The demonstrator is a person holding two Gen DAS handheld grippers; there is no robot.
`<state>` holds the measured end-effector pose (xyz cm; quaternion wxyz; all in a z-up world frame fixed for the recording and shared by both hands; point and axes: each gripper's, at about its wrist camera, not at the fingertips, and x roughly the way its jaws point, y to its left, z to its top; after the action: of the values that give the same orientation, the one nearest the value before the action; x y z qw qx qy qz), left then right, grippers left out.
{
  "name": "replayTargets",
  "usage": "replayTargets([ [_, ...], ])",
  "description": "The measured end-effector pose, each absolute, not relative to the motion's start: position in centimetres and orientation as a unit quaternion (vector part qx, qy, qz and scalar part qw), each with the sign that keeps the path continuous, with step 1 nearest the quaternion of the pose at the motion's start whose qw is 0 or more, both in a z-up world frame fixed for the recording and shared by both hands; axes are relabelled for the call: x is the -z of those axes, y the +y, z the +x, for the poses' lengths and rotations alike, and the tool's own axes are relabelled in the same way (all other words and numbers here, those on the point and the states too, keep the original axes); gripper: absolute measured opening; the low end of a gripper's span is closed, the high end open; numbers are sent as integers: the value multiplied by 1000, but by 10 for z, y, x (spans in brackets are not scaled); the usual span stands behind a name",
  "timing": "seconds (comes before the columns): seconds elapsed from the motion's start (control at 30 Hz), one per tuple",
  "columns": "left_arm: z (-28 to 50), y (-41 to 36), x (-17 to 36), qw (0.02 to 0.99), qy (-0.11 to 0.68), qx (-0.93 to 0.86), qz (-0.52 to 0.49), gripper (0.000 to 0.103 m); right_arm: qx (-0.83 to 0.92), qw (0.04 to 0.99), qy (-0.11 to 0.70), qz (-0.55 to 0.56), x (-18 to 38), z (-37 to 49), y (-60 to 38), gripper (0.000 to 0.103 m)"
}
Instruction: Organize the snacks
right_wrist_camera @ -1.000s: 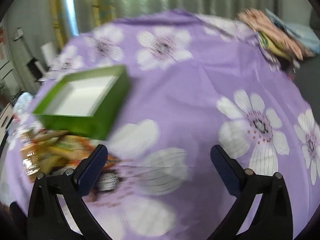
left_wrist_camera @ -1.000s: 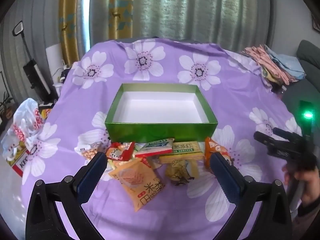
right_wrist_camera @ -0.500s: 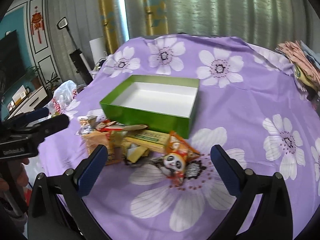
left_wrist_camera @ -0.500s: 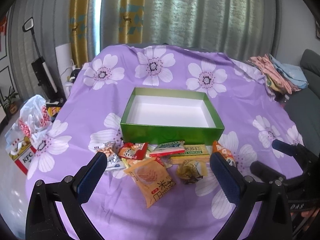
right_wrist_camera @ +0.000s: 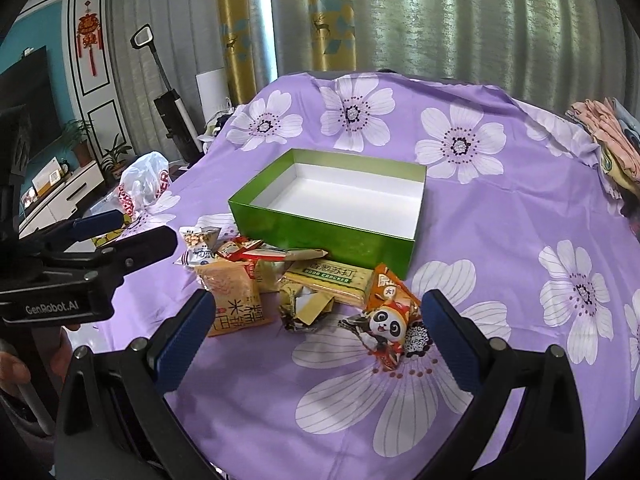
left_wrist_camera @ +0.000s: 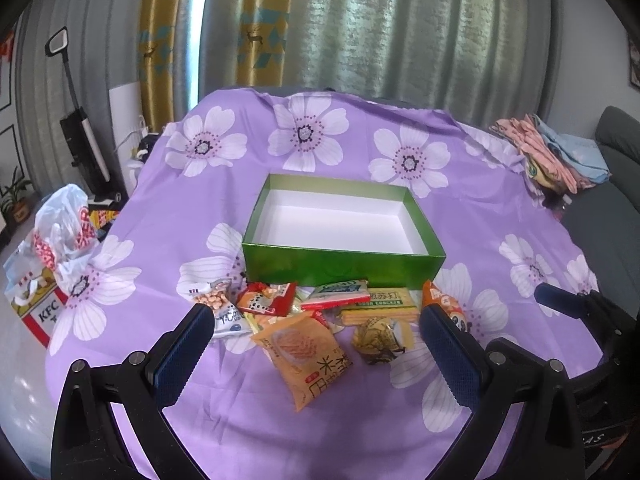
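An empty green box (left_wrist_camera: pixel 344 258) with a white inside sits on the purple flowered cloth; it also shows in the right wrist view (right_wrist_camera: pixel 320 236). Several snack packets lie in front of it: an orange rice-cake packet (left_wrist_camera: pixel 306 352) (right_wrist_camera: pixel 236 300), a soda cracker pack (left_wrist_camera: pixel 378 306) (right_wrist_camera: pixel 328 278), a panda packet (right_wrist_camera: pixel 390 324) (left_wrist_camera: pixel 446 306), a peanut packet (left_wrist_camera: pixel 220 308) (right_wrist_camera: pixel 198 242), a red packet (left_wrist_camera: pixel 264 300). My left gripper (left_wrist_camera: pixel 316 360) is open and empty, just short of the pile. My right gripper (right_wrist_camera: pixel 316 340) is open and empty, near the panda packet.
A KFC bag (left_wrist_camera: pixel 44 280) stands off the table's left edge. Folded clothes (left_wrist_camera: pixel 556 156) lie at the far right. The left gripper's body (right_wrist_camera: pixel 80 256) shows at the left of the right wrist view; the right gripper's fingers (left_wrist_camera: pixel 560 300) show at the right of the left wrist view.
Both grippers have pulled back and up from the table. The right wrist view swung left, so the snack pile and box now sit in front of it. Both stay open.
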<state>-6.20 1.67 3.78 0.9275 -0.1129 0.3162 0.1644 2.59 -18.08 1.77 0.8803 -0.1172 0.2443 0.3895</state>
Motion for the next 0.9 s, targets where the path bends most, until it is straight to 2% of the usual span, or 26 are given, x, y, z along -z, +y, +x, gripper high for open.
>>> replayTargets([
  [0.9,-65,19,-37,928,315,-163,-114,102,-399,876,238,-127,-20,4,-164,103],
])
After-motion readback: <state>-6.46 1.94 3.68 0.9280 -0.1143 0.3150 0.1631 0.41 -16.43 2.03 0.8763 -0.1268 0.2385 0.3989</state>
